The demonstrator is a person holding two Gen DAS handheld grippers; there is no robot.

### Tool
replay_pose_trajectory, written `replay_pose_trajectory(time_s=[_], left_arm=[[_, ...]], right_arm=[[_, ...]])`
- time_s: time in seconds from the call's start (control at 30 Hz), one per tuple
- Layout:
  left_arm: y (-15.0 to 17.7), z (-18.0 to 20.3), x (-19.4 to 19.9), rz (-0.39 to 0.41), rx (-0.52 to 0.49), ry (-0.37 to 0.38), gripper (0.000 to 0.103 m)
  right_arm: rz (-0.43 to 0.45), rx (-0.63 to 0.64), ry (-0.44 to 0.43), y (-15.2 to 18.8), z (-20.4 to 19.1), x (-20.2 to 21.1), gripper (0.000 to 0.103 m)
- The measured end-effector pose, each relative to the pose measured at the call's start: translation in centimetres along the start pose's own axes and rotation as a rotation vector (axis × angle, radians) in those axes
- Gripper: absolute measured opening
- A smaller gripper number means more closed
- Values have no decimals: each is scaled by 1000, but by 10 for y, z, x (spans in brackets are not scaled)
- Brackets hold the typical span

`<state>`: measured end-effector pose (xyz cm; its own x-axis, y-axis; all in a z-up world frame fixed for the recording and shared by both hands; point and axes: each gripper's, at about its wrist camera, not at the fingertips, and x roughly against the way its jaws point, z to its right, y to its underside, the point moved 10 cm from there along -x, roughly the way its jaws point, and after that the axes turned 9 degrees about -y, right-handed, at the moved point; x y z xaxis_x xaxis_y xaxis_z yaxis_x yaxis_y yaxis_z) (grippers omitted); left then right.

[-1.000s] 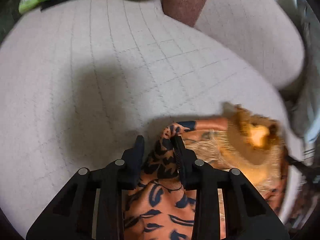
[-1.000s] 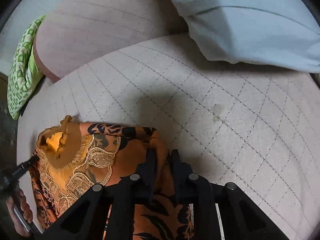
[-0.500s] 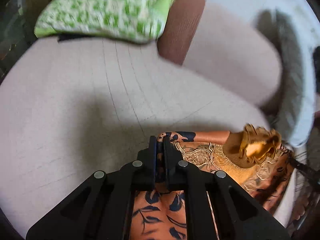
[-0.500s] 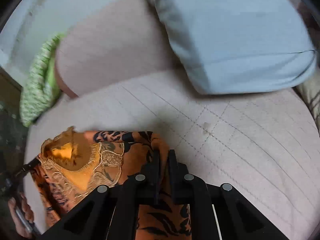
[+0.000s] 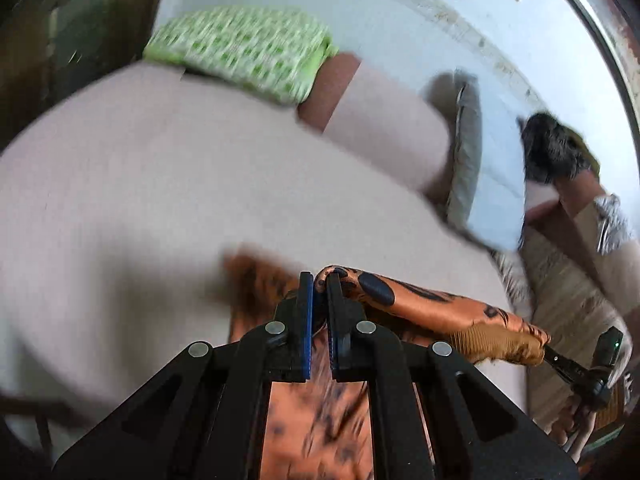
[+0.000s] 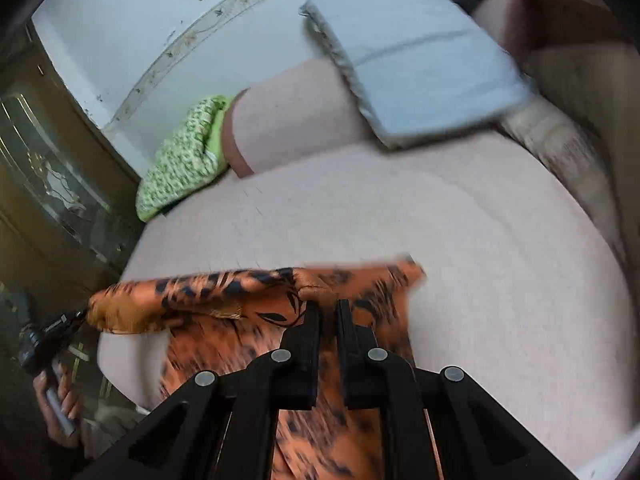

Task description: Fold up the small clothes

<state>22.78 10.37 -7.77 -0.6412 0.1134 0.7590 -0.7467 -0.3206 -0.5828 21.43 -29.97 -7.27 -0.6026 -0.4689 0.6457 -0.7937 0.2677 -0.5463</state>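
Both claws have lifted the garment off the bed since a second ago. Left view: left claw [image 5: 319, 280] clamped on garment [image 5: 432, 304] above bed [image 5: 140, 200]. Right view: right claw [image 6: 327, 307] clamped on garment's [image 6: 224, 292] other corner; cloth hangs between.

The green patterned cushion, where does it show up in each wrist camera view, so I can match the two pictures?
Left wrist view: the green patterned cushion lies upper left of centre, at the far edge of the pale bed cover.
Right wrist view: the cushion lies at middle left, again at the cover's far edge.
Shared landmark: the light blue pillow, to the cushion's right in both.
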Motion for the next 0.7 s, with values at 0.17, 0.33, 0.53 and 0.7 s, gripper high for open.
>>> replay_pose_trajectory(time_s=[0.17, 0.33, 0.53, 0.7], left_arm=[[110, -37, -57, -208, 118, -58, 5], [125, -40, -45, -233, 165, -12, 5], [155, -48, -46, -276, 126, -75, 4], [155, -36, -37, -266, 143, -3, 4]], right_arm=[[-118, -257, 125, 104, 62, -27, 6], [-97, -218, 158, 101, 56, -15, 3], [-107, -215, 283, 116, 66, -12, 0], [-41, -204, 211, 107, 57, -1, 0]])
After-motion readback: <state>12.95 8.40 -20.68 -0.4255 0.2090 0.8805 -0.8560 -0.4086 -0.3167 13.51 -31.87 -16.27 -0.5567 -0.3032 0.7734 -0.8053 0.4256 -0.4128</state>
